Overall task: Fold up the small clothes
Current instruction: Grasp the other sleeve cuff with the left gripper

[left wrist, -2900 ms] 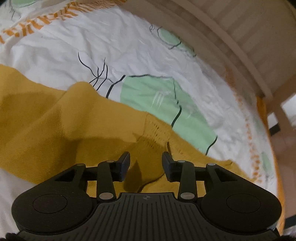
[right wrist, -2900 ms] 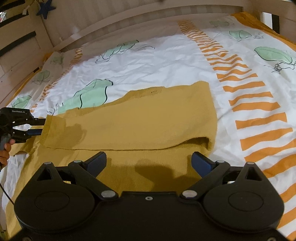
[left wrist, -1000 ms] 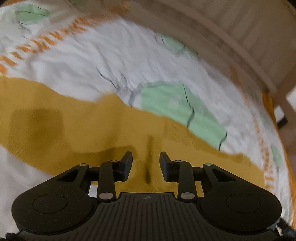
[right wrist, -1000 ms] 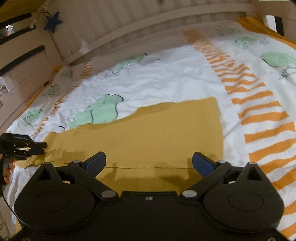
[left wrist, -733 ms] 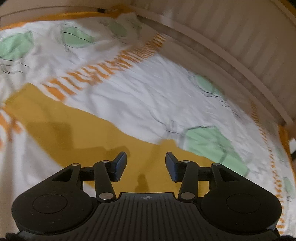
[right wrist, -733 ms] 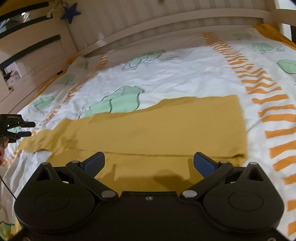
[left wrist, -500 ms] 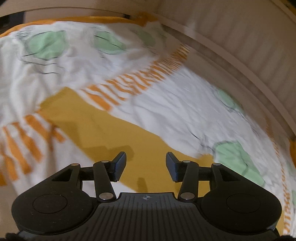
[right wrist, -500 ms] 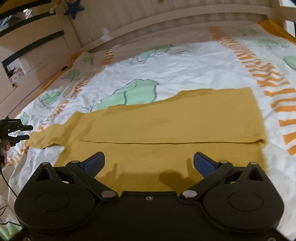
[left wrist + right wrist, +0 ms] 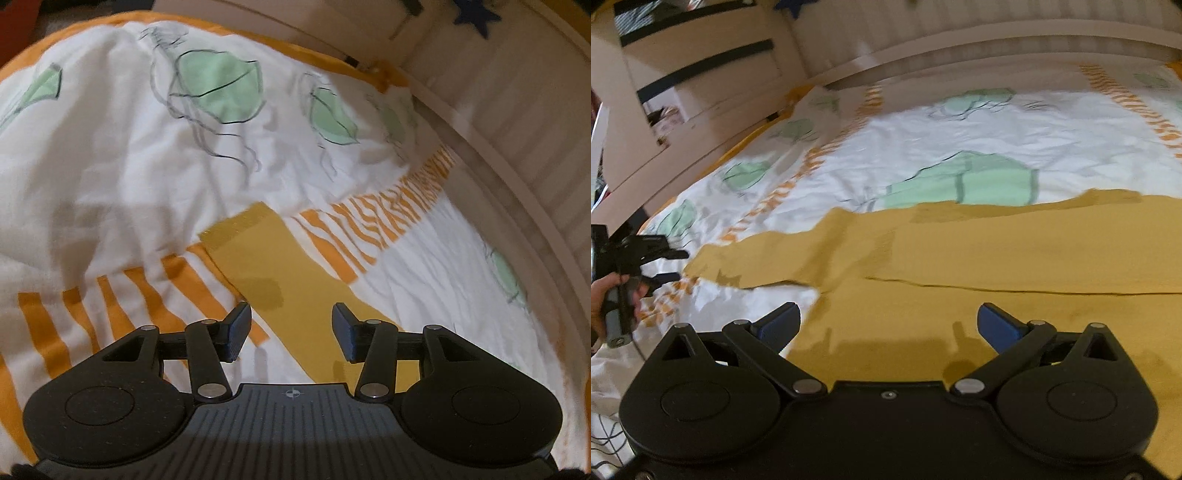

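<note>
A mustard-yellow knit sweater (image 9: 997, 258) lies flat on the bed, its body folded over lengthwise with a straight fold edge. One sleeve (image 9: 280, 280) stretches out to the left, its ribbed cuff farthest from me in the left wrist view. My left gripper (image 9: 291, 332) is open and empty, hovering over that sleeve; it also shows in the right wrist view (image 9: 670, 264) just beyond the cuff end. My right gripper (image 9: 888, 326) is wide open and empty above the sweater's near edge.
The bedcover (image 9: 110, 166) is white with green leaf prints and orange stripes. A pale wooden slatted bed rail (image 9: 960, 48) runs along the far side, and a wooden frame with dark bars (image 9: 694, 74) stands at the left.
My left gripper has opened and swung left, from the sweater's body out along the sleeve toward the cuff. My right gripper has shifted left too, staying wide open. The sleeve now lies stretched out.
</note>
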`<act>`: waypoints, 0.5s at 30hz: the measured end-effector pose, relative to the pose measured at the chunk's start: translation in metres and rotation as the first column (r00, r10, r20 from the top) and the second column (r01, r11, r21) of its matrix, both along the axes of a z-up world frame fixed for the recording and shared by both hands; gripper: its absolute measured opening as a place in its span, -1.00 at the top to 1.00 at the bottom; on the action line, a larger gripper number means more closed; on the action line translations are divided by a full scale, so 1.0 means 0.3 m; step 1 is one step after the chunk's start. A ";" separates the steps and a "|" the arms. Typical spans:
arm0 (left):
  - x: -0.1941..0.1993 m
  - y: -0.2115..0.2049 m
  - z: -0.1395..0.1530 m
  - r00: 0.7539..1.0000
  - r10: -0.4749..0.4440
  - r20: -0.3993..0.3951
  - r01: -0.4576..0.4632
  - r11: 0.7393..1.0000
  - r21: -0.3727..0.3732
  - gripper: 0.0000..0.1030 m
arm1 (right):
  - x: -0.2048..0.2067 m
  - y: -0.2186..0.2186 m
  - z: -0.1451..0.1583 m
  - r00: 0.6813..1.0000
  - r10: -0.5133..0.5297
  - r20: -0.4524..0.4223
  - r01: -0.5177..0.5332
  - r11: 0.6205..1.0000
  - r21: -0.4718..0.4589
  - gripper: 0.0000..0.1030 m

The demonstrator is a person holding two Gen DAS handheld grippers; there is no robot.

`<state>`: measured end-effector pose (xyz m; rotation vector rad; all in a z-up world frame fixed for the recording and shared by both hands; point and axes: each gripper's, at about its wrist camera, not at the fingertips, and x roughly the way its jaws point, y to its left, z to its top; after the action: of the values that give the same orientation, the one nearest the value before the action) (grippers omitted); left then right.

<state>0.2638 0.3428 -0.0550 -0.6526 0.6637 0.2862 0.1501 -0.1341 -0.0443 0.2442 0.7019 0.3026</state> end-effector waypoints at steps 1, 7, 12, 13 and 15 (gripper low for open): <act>0.001 0.015 -0.013 1.000 0.016 0.007 -0.016 1.000 -0.027 0.09 | 0.007 0.023 -0.007 1.000 0.011 -0.004 -0.011 1.000 0.004 -0.99; 0.034 0.075 -0.098 0.997 0.078 0.008 -0.076 0.988 -0.132 -0.04 | 0.030 0.126 -0.046 0.998 0.054 -0.043 -0.054 0.999 0.006 -0.99; 0.078 0.107 -0.140 0.997 0.072 0.041 -0.066 0.990 -0.122 -0.08 | 0.032 0.164 -0.056 0.996 0.068 -0.056 -0.068 0.998 0.006 -0.99; 0.087 0.112 -0.146 0.997 0.063 0.052 -0.056 0.991 -0.123 -0.08 | 0.034 0.168 -0.058 0.996 0.067 -0.057 -0.067 0.998 0.004 -0.99; 0.108 0.117 -0.155 0.997 0.045 0.064 -0.037 0.992 -0.123 -0.09 | 0.040 0.175 -0.062 0.996 0.065 -0.062 -0.064 0.998 0.004 -0.99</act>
<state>0.2963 0.3778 -0.1015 -0.7905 0.6074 0.2620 0.1620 -0.0818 -0.0630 0.2338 0.7716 0.3585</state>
